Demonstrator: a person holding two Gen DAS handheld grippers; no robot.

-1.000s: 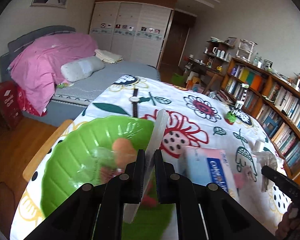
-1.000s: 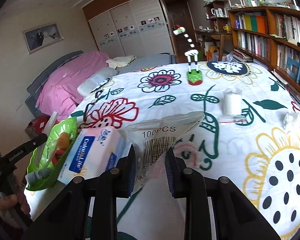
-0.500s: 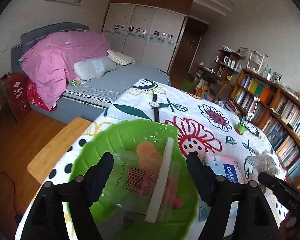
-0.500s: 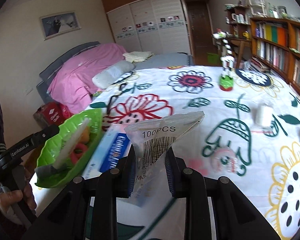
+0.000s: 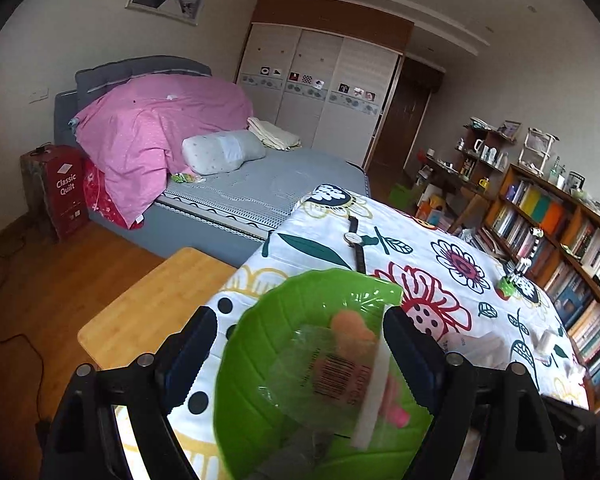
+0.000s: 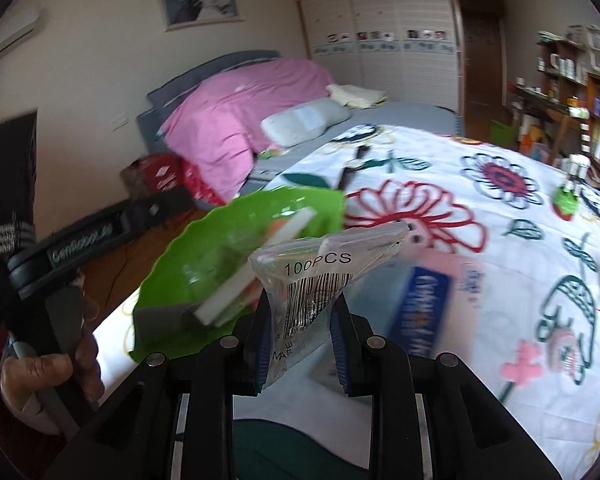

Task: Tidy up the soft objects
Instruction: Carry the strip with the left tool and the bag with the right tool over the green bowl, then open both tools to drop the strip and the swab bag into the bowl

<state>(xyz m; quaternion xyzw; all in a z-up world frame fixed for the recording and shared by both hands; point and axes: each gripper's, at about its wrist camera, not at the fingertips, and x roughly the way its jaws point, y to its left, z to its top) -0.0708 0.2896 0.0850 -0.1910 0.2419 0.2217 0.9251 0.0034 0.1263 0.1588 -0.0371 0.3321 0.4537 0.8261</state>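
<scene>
Left gripper (image 5: pixel 296 354): jaws spread wide, nothing between them, person's left hand (image 6: pixel 48 376) wrapped round its handle. Right gripper (image 6: pixel 300 336): jaws pinched on clear plastic bag (image 6: pixel 320 280), held above table level.

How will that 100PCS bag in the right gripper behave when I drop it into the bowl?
Likely floppy: the clear bag creases where the right gripper pinches it. Probably light, so it may flutter or slide off the pouch already lying in the green bowl.

Blurred tissue pack (image 6: pixel 424 304), its label perhaps unreadable.
</scene>
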